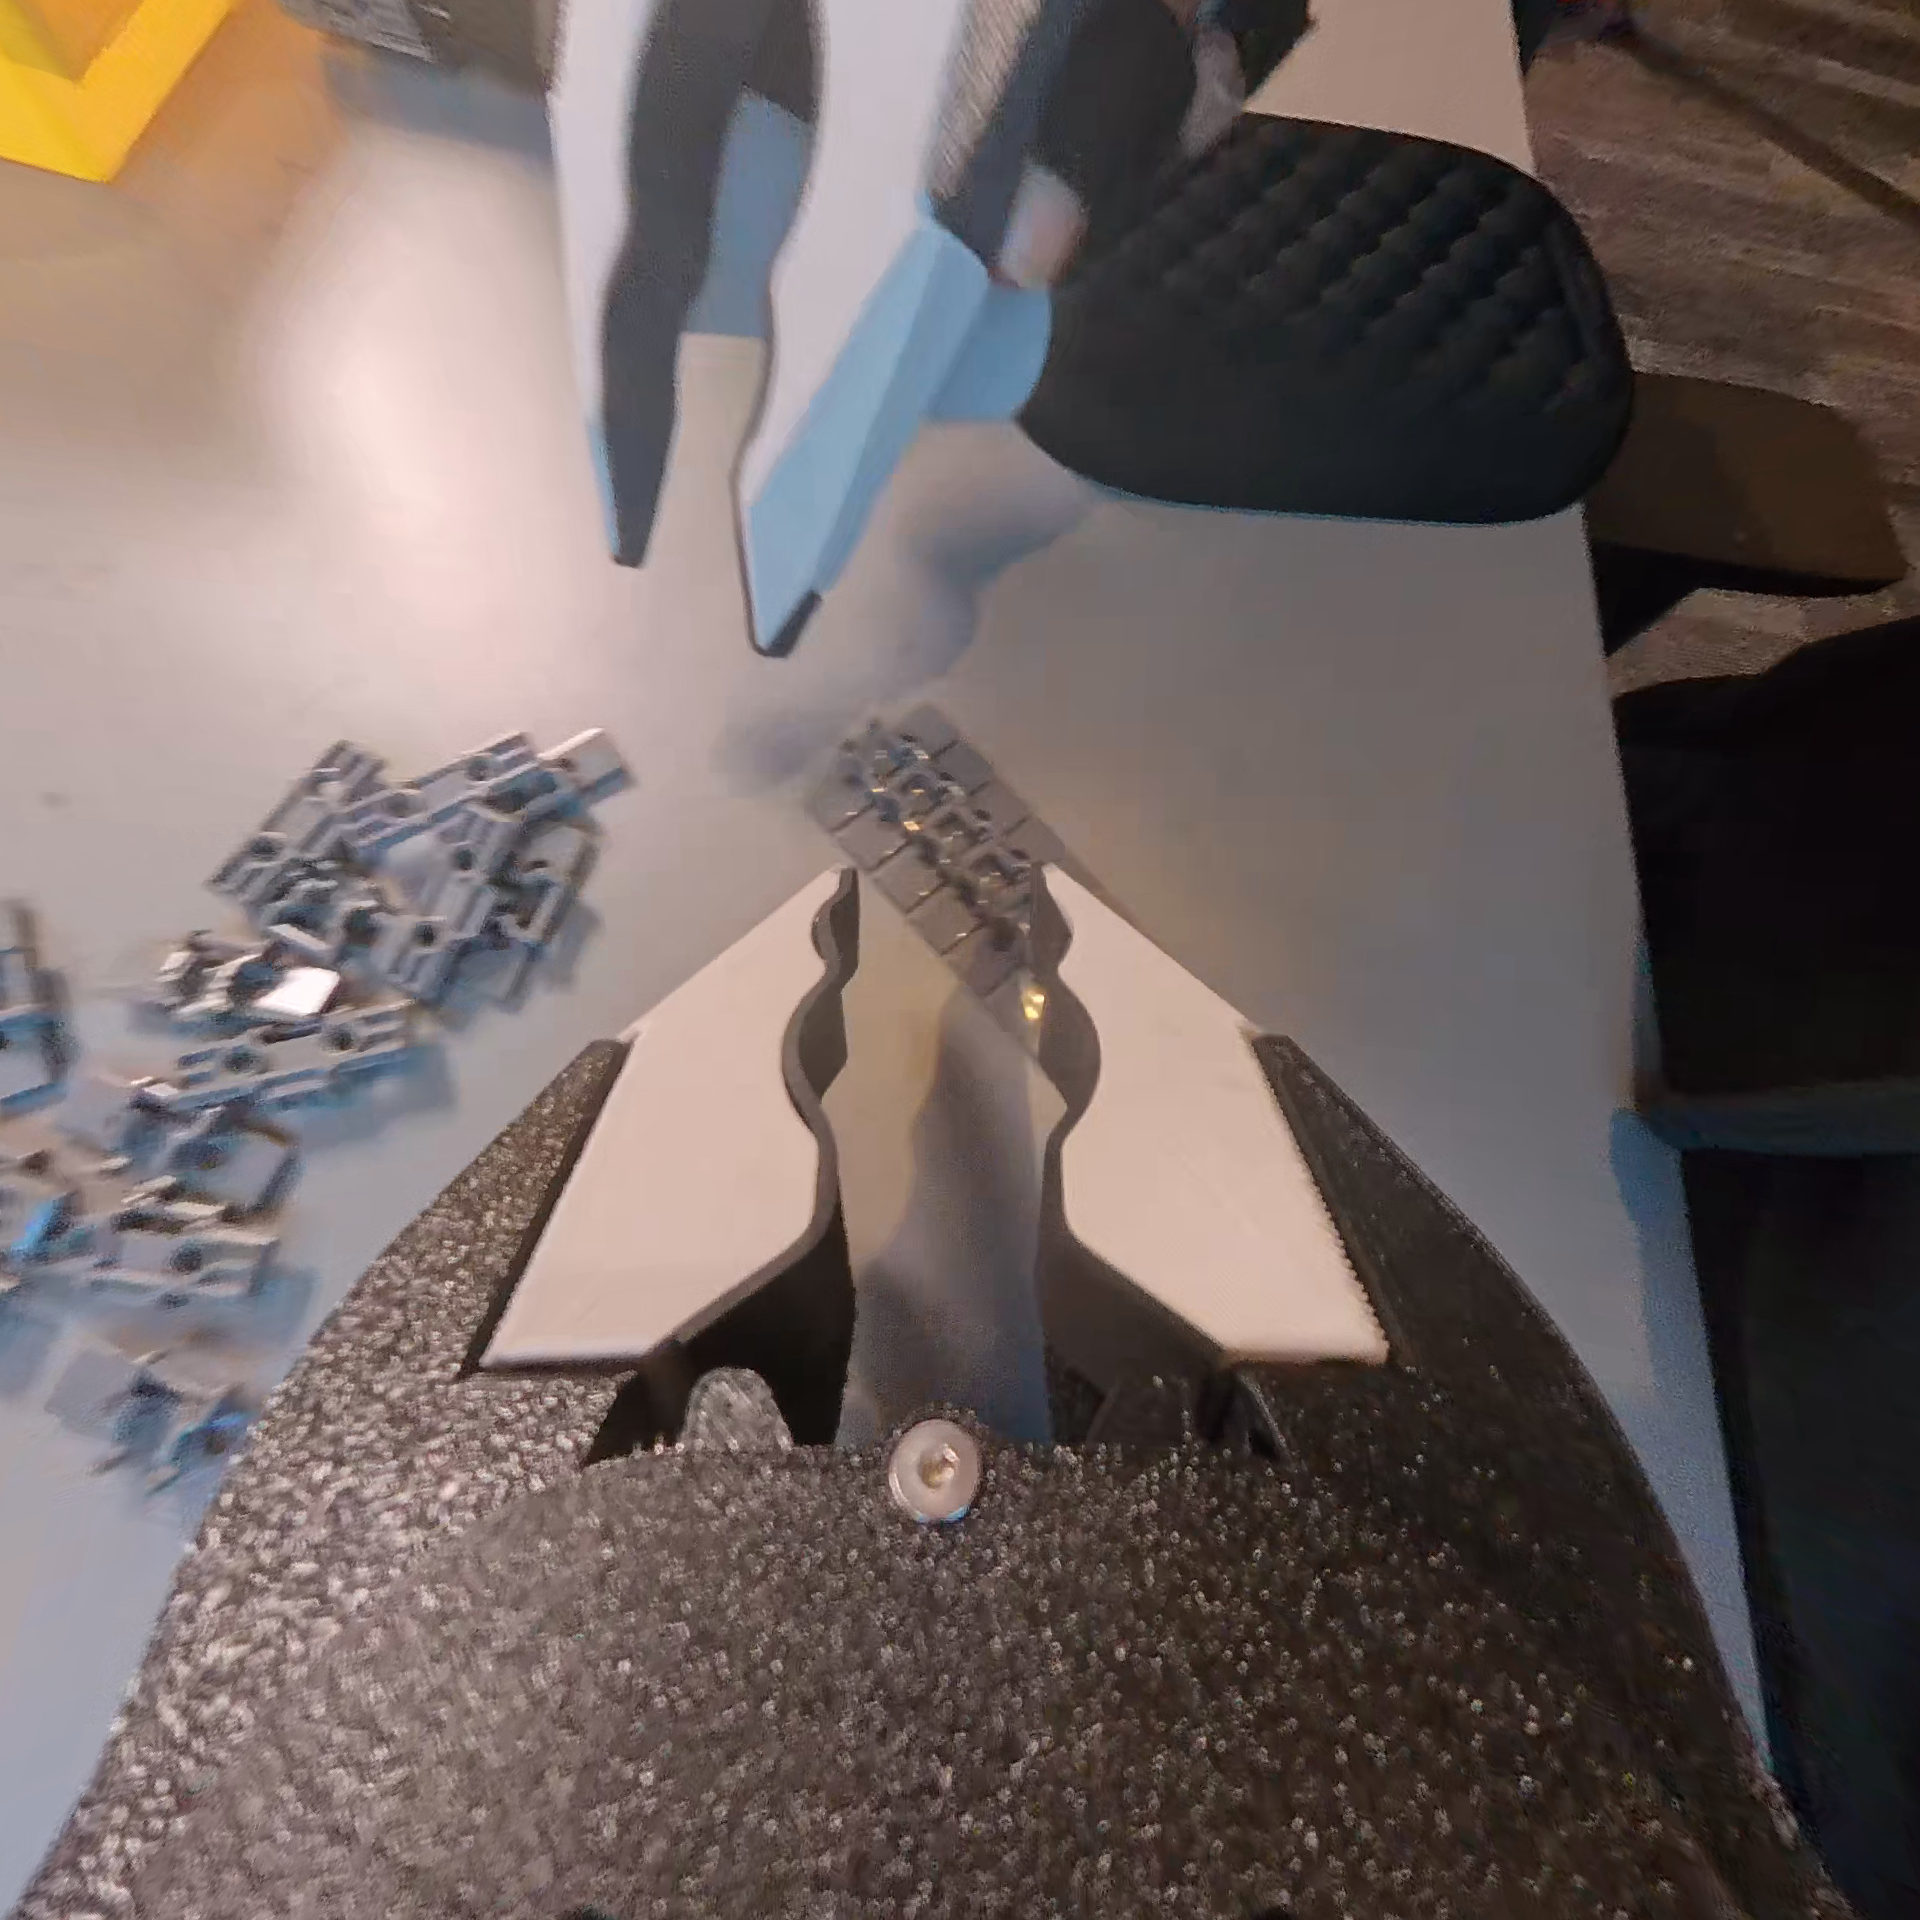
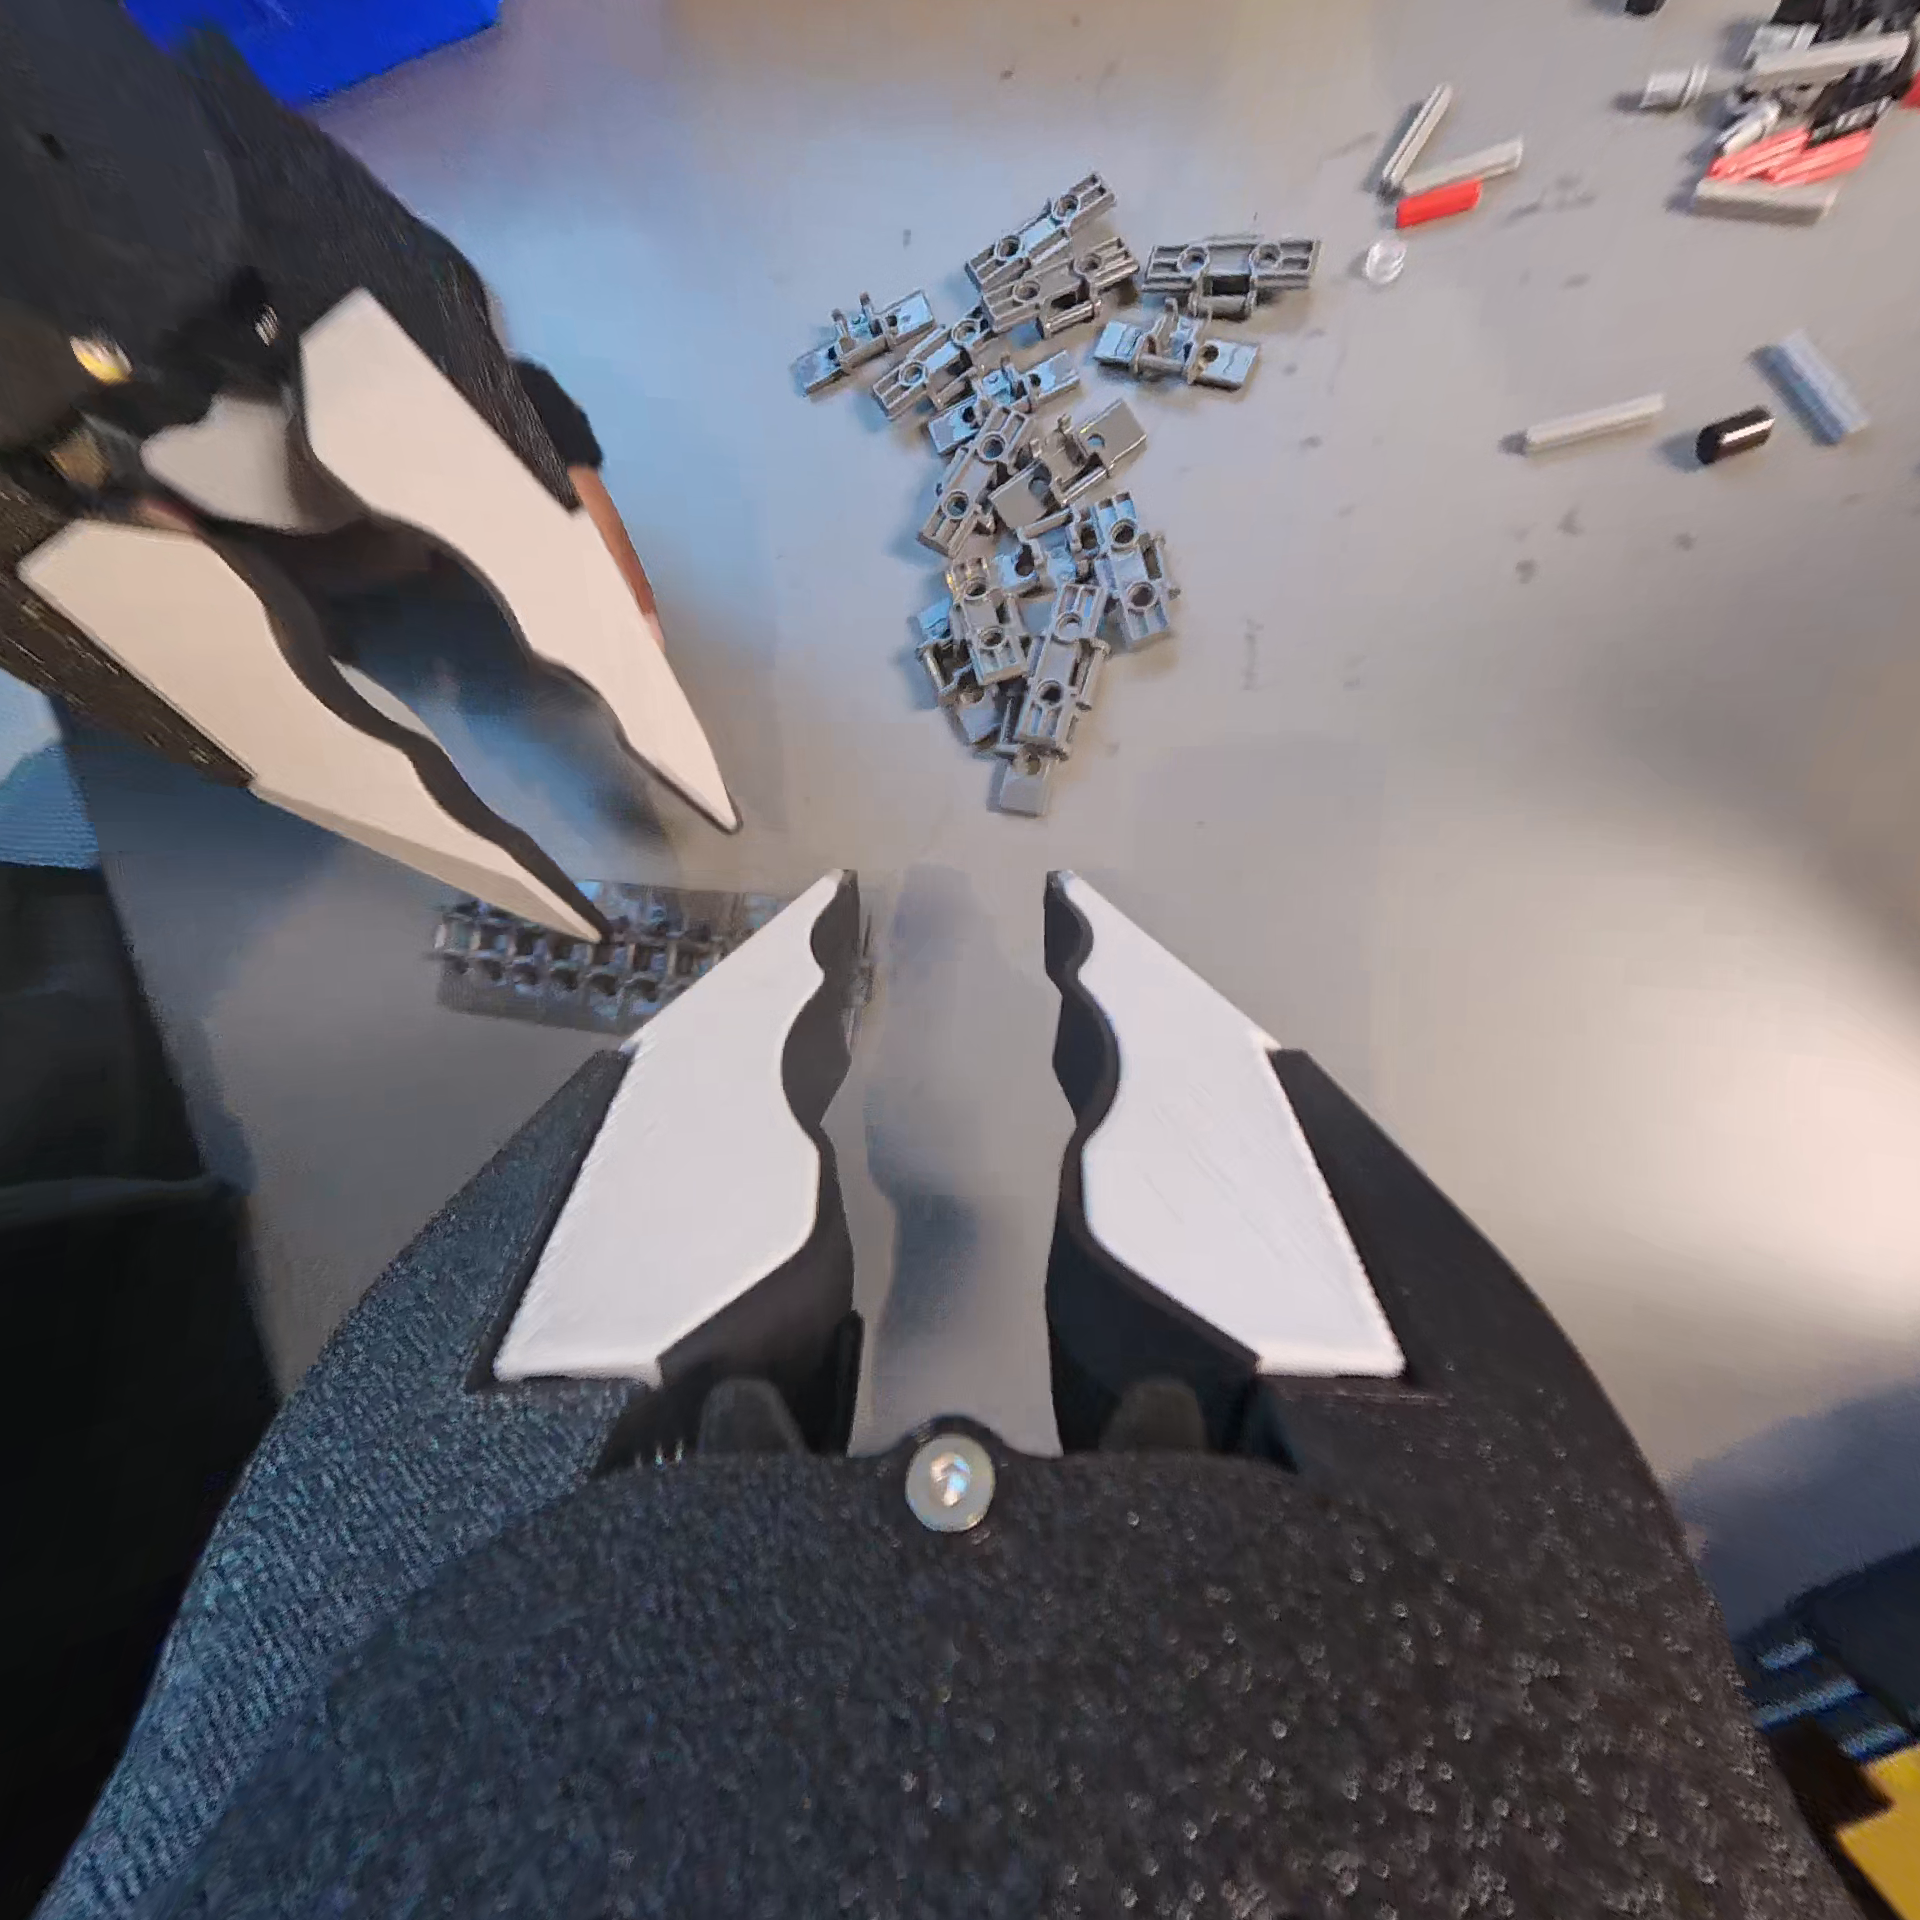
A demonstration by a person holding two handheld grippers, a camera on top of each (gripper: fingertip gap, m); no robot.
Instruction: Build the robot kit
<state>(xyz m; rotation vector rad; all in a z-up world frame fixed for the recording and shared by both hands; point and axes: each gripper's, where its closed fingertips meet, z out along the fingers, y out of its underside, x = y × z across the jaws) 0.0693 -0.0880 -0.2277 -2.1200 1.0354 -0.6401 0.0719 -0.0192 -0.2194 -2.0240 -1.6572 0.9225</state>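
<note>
A short strip of joined grey track links [image 1: 925, 821] lies flat on the grey table [image 1: 1299, 831]. My left gripper [image 1: 945, 883] is open, its fingertips over the strip's near end. The right wrist view shows one left fingertip [image 2: 597, 928] resting on the strip [image 2: 540, 971], with the left gripper [image 2: 665, 878] coming in from the upper left. My right gripper [image 2: 951, 883] is open and empty, its left finger beside the strip's end. It also shows in the left wrist view [image 1: 701, 603], just above the table beyond the strip. A pile of loose grey links [image 2: 1039, 499] lies nearby.
The link pile also shows in the left wrist view [image 1: 395, 894]. A yellow bin [image 1: 62, 83] and a blue bin [image 2: 343, 31] stand at the table's far parts. Loose grey, red and black pieces [image 2: 1766, 135] lie scattered. A black chair seat [image 1: 1330, 322] is beside the table edge.
</note>
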